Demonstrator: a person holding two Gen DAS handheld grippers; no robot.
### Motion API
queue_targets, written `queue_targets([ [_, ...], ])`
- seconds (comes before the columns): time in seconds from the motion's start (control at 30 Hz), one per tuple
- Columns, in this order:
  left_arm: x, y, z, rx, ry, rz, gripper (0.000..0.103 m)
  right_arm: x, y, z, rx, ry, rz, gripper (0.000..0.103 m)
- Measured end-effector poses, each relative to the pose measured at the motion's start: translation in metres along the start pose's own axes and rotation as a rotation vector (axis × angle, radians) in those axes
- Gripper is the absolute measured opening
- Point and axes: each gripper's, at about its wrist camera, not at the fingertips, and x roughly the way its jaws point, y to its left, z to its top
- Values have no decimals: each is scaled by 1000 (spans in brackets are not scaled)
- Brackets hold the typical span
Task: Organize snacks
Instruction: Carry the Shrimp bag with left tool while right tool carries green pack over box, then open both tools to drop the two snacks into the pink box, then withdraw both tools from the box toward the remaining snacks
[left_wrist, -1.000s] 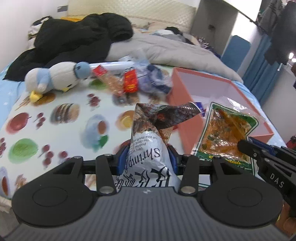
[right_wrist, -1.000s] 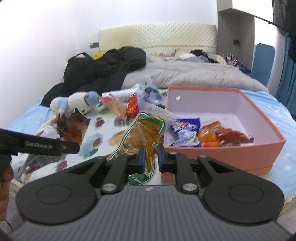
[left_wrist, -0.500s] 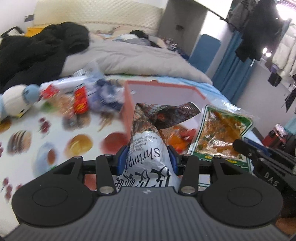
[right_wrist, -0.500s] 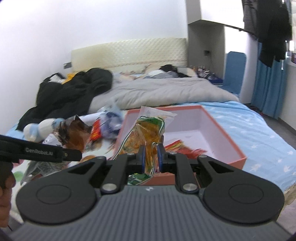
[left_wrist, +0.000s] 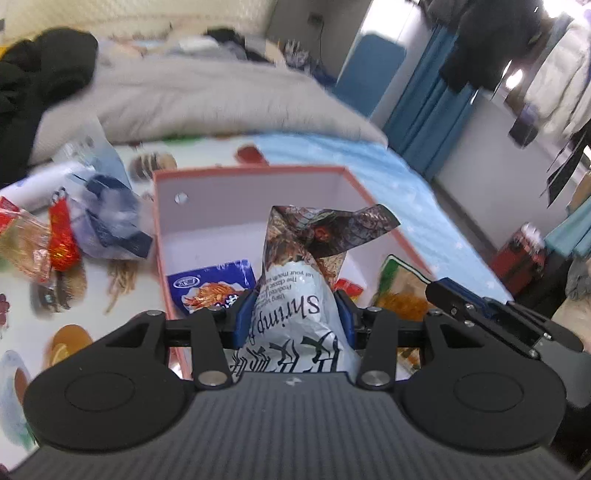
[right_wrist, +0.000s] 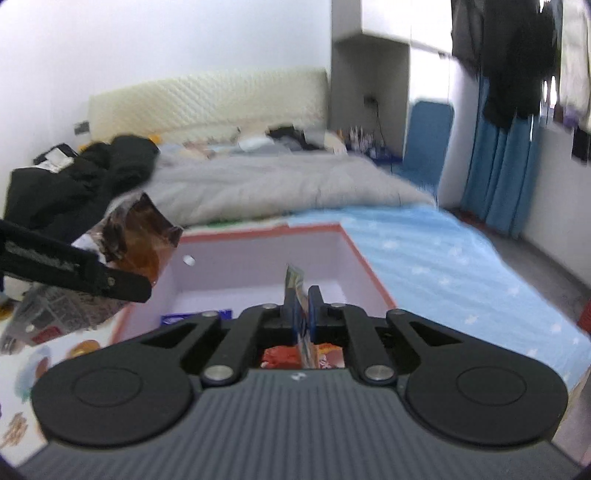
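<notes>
Crinkled shrimp bag (left_wrist: 291, 314) (upright) sits clamped in left gripper (left_wrist: 293, 319).

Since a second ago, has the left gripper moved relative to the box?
Yes. The left gripper, gripping the shrimp bag, went from beside the pink box to over it.

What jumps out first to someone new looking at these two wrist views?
The crumpled shrimp snack bag clamped in the left gripper, held over the near edge of the pink box on the bed. Beside it, the right gripper pinches a flat orange snack packet above the same box, which already holds a blue packet. More loose snacks lie left of the box.
</notes>
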Motion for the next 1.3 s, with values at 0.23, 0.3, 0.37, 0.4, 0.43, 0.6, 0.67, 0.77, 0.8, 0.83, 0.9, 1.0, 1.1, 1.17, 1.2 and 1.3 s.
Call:
queue_targets([
  [0.23, 53, -2, 20, -22, 123, 8, 52, 54, -25, -1, 118, 195, 41, 8],
  [0.3, 55, -3, 20, -14, 124, 13, 52, 57, -27, -3, 124, 214, 35, 8],
  [0.37, 55, -5, 20, 8, 114, 27, 52, 58, -29, -3, 132, 223, 49, 8],
  [0.4, 54, -4, 20, 8, 114, 30, 52, 56, -29, -3, 135, 223, 56, 8],
  [0.43, 52, -3, 19, 5, 115, 29, 54, 55, -28, -1, 133, 221, 57, 8],
  [0.6, 39, -3, 17, 16, 86, 32, 77, 52, -29, -1, 120, 220, 74, 9],
  [0.67, 33, -1, 16, 15, 72, 25, 77, 48, -27, -1, 118, 212, 76, 10],
  [0.77, 18, 2, 13, 15, 35, 22, 77, 41, -26, 0, 112, 200, 68, 11],
  [0.8, 11, 3, 10, 22, 18, 27, 77, 39, -25, 0, 113, 194, 66, 11],
  [0.83, 6, 4, 8, 27, 4, 30, 77, 36, -25, 1, 113, 185, 69, 11],
  [0.9, -6, 7, 1, 31, -21, 31, 77, 28, -22, 0, 110, 168, 79, 21],
  [1.0, -24, 13, -11, 39, -55, 42, 77, 18, -19, -1, 111, 135, 99, 69],
  [1.1, -45, 18, -24, 35, -95, 60, 77, 7, -9, -4, 96, 105, 110, 68],
  [1.17, -61, 18, -32, 55, -122, 80, 77, -2, -1, -4, 85, 86, 119, 68],
  [1.2, -69, 20, -36, 55, -136, 88, 77, -6, 3, -4, 82, 78, 127, 68],
  [1.3, -93, 25, -46, 43, -181, 81, 77, -23, 13, -3, 76, 42, 136, 68],
])
